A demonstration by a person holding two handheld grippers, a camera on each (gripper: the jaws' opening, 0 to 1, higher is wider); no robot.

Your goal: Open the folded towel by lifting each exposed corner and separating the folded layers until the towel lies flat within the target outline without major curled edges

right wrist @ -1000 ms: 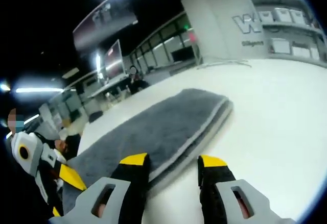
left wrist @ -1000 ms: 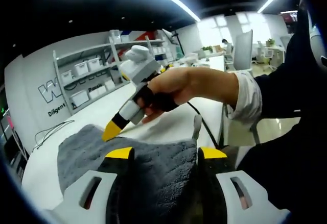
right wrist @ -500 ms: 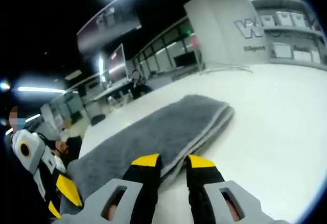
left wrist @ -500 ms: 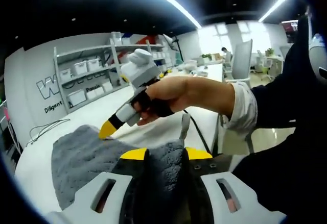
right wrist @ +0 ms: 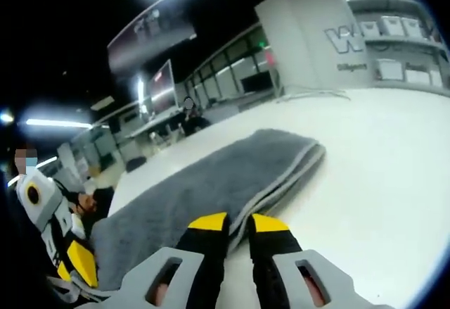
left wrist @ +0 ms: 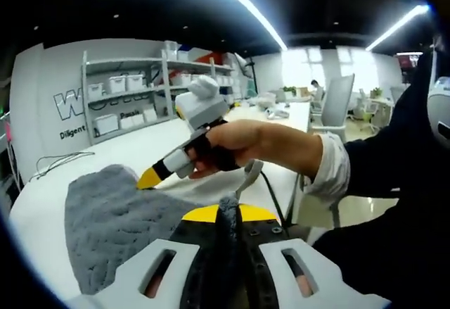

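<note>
The grey towel (right wrist: 218, 175) lies folded on the white worktop (right wrist: 380, 161), its layered edge showing as pale stacked bands along the side facing the right gripper view. The right hand-held gripper (right wrist: 238, 221) has its yellow-tipped jaws drawn nearly together over that layered edge, apparently pinching it, though how many layers sit between them cannot be told. In the left gripper view the left hand-held gripper (left wrist: 226, 214) is clamped on a bunched ridge of towel (left wrist: 112, 217) that stands up between its jaws, while the person's hand (left wrist: 242, 143) carries the right hand-held gripper (left wrist: 150, 179) down to the far edge of the cloth. The main risk is judged to be a pinch that takes every layer at once: lifting would then raise the whole stack instead of separating it. Pulling the two clamped spots apart unevenly could also drag the towel across the worktop or leave a curled edge.
</note>
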